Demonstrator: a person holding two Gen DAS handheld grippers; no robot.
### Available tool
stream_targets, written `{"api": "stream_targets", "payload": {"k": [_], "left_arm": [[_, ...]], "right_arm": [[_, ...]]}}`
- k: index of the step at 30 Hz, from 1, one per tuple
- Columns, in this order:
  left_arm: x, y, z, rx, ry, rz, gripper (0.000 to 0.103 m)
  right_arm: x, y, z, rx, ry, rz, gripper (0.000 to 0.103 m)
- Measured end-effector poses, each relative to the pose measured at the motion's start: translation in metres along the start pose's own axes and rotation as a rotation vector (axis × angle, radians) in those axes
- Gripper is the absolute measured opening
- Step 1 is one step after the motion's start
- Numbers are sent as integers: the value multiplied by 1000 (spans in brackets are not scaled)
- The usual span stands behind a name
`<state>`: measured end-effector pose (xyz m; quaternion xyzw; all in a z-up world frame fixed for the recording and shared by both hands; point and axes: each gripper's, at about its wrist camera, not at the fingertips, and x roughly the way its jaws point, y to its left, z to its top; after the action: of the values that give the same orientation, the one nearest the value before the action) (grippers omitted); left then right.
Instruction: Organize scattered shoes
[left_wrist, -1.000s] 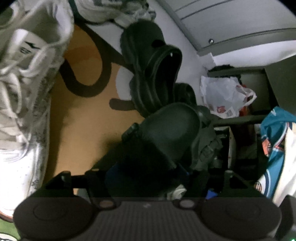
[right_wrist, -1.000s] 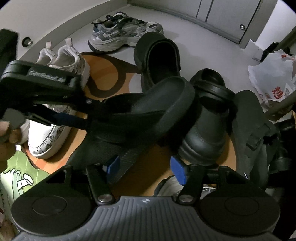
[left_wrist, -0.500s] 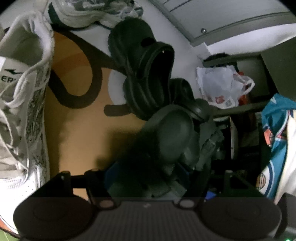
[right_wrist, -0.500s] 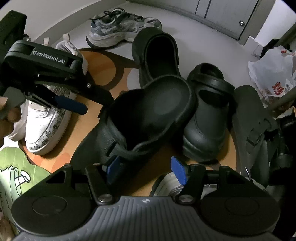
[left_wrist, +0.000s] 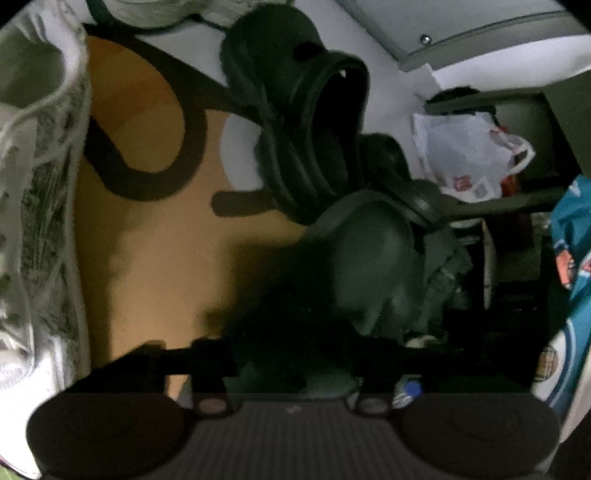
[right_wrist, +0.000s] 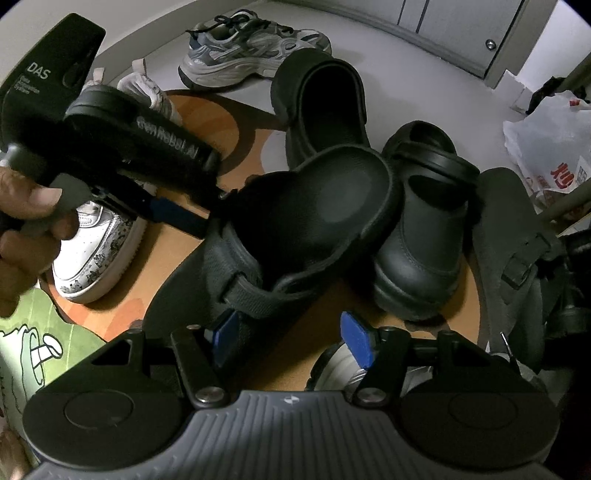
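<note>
The black slide sandal (right_wrist: 317, 206) is propped up just ahead of your right tongs (right_wrist: 290, 336). Its strap end is low by their tips and its footbed faces you, with the toe tipped away toward the other dark shoes.

By my reading you are early in the job. Only this sandal is in hand, and it has not been set down anywhere. Beyond it, a black open-back clog (right_wrist: 321, 107), a black strapped clog (right_wrist: 421, 236) and a grey buckle sandal (right_wrist: 513, 236) sit crowded together past and to the right of the right tongs, unpaired. The speckled white sneakers (right_wrist: 96, 258), off to the left of those tongs, look side by side. The grey running shoes (right_wrist: 255, 51) lie far ahead on the floor, off the orange mat (right_wrist: 207, 122).

The jaws of your right tongs have just been closing with the sandal's strap end between them. One blue pad sits at the strap, but the other pad (right_wrist: 356, 338) has bare mat showing beside it, so they are not clamped.

The jaws of your left tongs (right_wrist: 199, 221) have also just been closing, and their blue finger now meets the sandal's heel rim. I cannot tell whether they have bitten, because the left wrist view is too dark.

A second ago the sandal lay more edge-on across the right view. It has since turned to show its footbed. Half a second ago the blue finger was clear of the rim, and now it is at it.
</note>
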<state>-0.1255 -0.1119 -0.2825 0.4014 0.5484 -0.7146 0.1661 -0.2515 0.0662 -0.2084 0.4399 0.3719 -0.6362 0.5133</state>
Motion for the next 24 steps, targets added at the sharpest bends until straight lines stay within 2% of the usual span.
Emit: {"api": "stream_targets", "payload": {"k": [4, 12, 24], "left_arm": [[-10, 6, -4, -23, -27, -21, 34], [-39, 26, -16, -84, -93, -23, 33], [-62, 60, -13, -182, -152, 3, 33]], "right_arm": [[3, 2, 0, 1, 13, 9, 47], [4, 17, 6, -38, 2, 30, 47], [20, 51, 30, -130, -15, 75, 48]]}}
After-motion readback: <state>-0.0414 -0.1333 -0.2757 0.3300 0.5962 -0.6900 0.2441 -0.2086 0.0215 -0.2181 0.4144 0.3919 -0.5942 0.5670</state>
